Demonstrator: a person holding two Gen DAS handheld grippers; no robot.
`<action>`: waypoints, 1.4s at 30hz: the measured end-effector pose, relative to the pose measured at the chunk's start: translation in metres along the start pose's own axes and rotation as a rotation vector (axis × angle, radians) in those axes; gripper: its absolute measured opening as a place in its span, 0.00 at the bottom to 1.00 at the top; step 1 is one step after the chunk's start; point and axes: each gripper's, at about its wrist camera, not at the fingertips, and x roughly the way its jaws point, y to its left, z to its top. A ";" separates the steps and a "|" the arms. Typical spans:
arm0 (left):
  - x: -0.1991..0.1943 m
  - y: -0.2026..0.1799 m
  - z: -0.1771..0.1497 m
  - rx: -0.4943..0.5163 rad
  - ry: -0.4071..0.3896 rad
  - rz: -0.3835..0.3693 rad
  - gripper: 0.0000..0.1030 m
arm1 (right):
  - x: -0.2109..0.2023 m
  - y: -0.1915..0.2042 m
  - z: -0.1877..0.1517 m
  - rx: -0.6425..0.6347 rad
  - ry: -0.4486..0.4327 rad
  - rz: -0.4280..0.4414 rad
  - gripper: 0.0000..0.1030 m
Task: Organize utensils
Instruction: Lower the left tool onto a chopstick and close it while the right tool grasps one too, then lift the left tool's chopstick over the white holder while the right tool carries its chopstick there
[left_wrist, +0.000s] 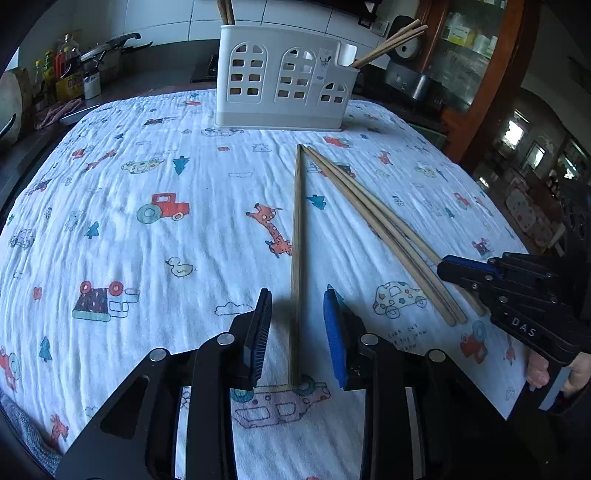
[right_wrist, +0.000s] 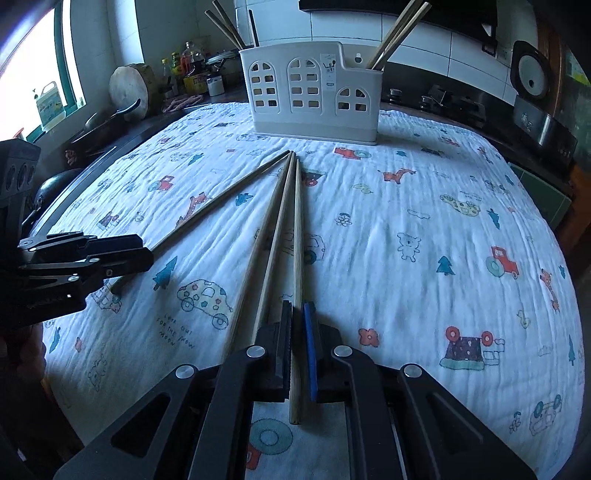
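Several wooden chopsticks lie on the printed cloth. In the left wrist view my left gripper (left_wrist: 297, 299) is open, its jaws either side of a single chopstick (left_wrist: 296, 236) without touching it. Three more chopsticks (left_wrist: 373, 214) lie to the right, and my right gripper (left_wrist: 443, 264) reaches their near ends. In the right wrist view my right gripper (right_wrist: 298, 308) is shut on the rightmost chopstick (right_wrist: 298, 229), which lies on the cloth; two others (right_wrist: 267, 236) lie beside it. My left gripper (right_wrist: 147, 253) shows at the left. A white utensil holder (left_wrist: 284, 79) stands at the back and shows also in the right wrist view (right_wrist: 314, 92).
The holder has chopsticks (right_wrist: 397, 35) standing in it. Bottles and jars (right_wrist: 188, 70) and a pan (right_wrist: 110, 118) sit on the counter to the left. A stove (right_wrist: 443, 99) and a rice cooker (right_wrist: 532, 77) are behind on the right.
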 end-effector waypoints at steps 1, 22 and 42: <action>0.002 -0.001 0.000 0.009 -0.004 0.006 0.25 | -0.001 -0.001 -0.001 0.001 -0.001 -0.001 0.06; -0.026 -0.013 0.010 0.061 -0.036 0.055 0.05 | -0.046 -0.003 0.004 0.001 -0.106 -0.047 0.06; -0.081 -0.025 0.080 0.076 -0.203 0.059 0.05 | -0.092 -0.004 0.073 -0.044 -0.270 -0.025 0.06</action>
